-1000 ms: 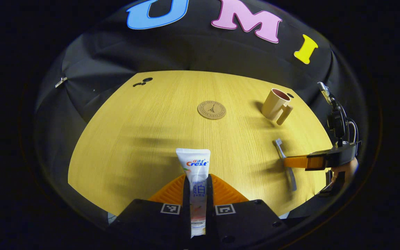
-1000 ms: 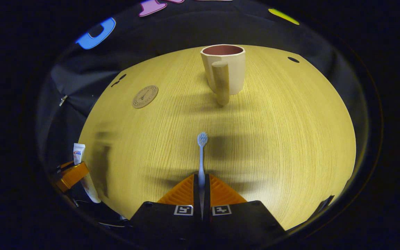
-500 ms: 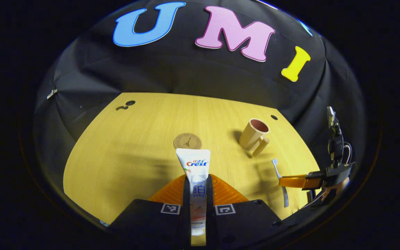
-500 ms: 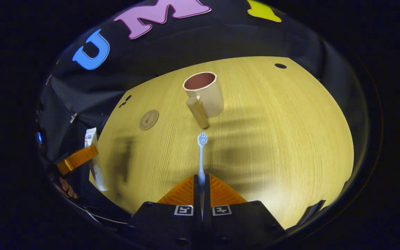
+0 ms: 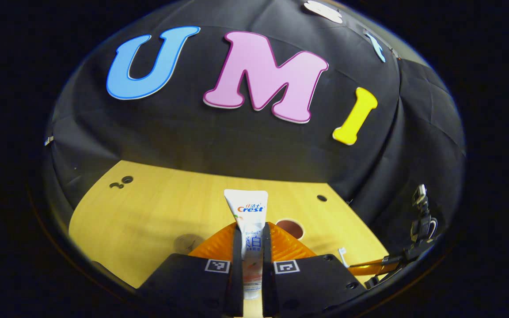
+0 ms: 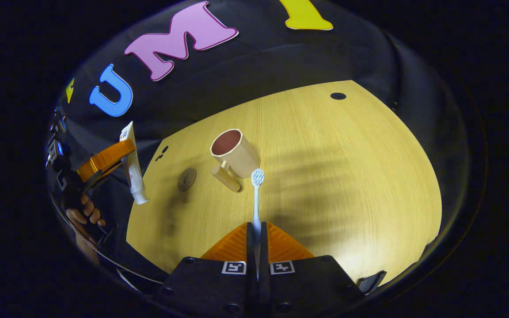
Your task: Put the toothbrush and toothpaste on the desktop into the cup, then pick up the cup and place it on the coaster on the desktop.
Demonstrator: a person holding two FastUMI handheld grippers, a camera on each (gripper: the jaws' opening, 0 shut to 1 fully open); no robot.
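You are holding the toothpaste (image 5: 251, 207) pinched between the left gripper (image 5: 251, 240) fingers, flat crimped end pointing forward. The toothbrush (image 6: 256, 198) is clamped in the right gripper (image 6: 255, 238), bristles out ahead. Over the last second you have been raising both off the desktop (image 6: 334, 176), so the table is dropping away beneath each camera. That means both pickups are done and the carry to the cup (image 6: 232, 152) is under way. The right gripper view is showing the cup upright, handle toward you, mouth open, with the coaster (image 6: 187, 179) just beside it. The left gripper view is giving you just a sliver of the cup's rim behind its fingers.
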